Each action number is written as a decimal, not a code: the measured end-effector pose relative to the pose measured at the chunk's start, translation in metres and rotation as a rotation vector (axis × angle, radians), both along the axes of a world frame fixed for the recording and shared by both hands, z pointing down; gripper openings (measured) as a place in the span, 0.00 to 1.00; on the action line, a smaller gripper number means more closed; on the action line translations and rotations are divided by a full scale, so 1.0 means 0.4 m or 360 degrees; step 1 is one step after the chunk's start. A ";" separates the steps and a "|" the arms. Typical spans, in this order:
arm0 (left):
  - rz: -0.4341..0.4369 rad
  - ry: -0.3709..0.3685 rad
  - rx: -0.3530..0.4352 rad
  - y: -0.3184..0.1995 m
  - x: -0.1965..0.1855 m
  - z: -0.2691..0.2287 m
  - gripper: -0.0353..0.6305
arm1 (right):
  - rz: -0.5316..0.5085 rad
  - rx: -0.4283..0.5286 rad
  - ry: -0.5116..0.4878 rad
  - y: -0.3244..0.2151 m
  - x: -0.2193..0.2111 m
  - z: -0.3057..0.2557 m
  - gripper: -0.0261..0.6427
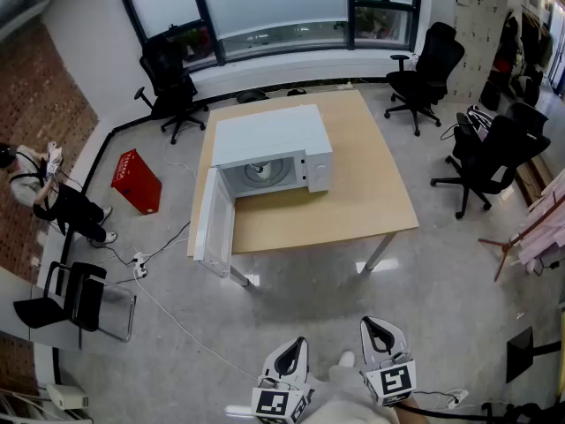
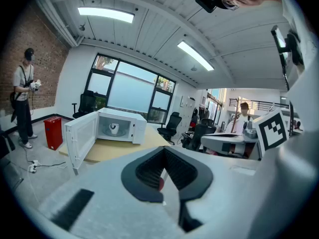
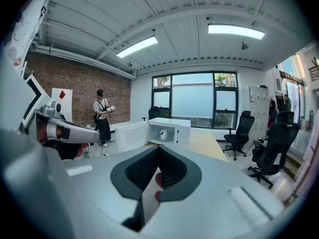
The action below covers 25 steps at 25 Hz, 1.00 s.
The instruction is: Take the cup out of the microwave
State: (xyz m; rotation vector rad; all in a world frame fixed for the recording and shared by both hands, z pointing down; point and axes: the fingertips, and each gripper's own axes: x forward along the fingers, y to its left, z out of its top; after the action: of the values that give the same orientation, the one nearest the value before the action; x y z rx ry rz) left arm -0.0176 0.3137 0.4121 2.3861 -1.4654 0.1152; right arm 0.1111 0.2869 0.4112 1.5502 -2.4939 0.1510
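Left gripper (image 1: 296,347): jaws are clenched together with nothing between them; it is held at 6 o'clock in the head view.
Right gripper (image 1: 378,325): jaws are pressed shut on nothing; it is held just beside the left one, at its 3 o'clock.
Table (image 1: 371,193): a wooden top is seen at 12 o'clock, well apart from the 2 grippers.
Microwave (image 1: 265,135): white, set on the table's 10 o'clock part.
Door (image 1: 214,223): swung wide open toward 7 o'clock.
Red box (image 1: 137,181): laid on the floor at the table's 9 o'clock.
Cup (image 3: 163,134): white, seen upright inside the open microwave, untouched.
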 end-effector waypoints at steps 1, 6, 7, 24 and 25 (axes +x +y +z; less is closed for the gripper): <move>0.0000 -0.0004 0.0007 -0.005 0.003 -0.004 0.06 | 0.0003 -0.0020 0.0001 -0.004 0.005 0.002 0.05; 0.0000 -0.0016 0.0004 -0.024 0.007 -0.007 0.06 | 0.0009 -0.0067 0.0014 -0.022 0.015 0.017 0.05; 0.0001 -0.0027 -0.0012 -0.025 0.003 -0.003 0.06 | 0.0007 -0.0076 0.0016 -0.025 0.010 0.017 0.05; -0.0054 -0.0002 -0.0089 -0.028 -0.141 0.029 0.06 | -0.0011 -0.0046 0.0009 -0.076 -0.094 0.005 0.05; -0.0058 0.0001 -0.0085 -0.035 -0.160 0.034 0.06 | 0.0000 -0.0039 0.0015 -0.086 -0.105 0.009 0.05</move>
State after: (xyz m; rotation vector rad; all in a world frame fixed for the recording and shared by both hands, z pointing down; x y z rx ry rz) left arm -0.0816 0.2995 0.4256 2.3159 -1.4859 0.1426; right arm 0.0693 0.2526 0.4150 1.5373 -2.4754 0.1733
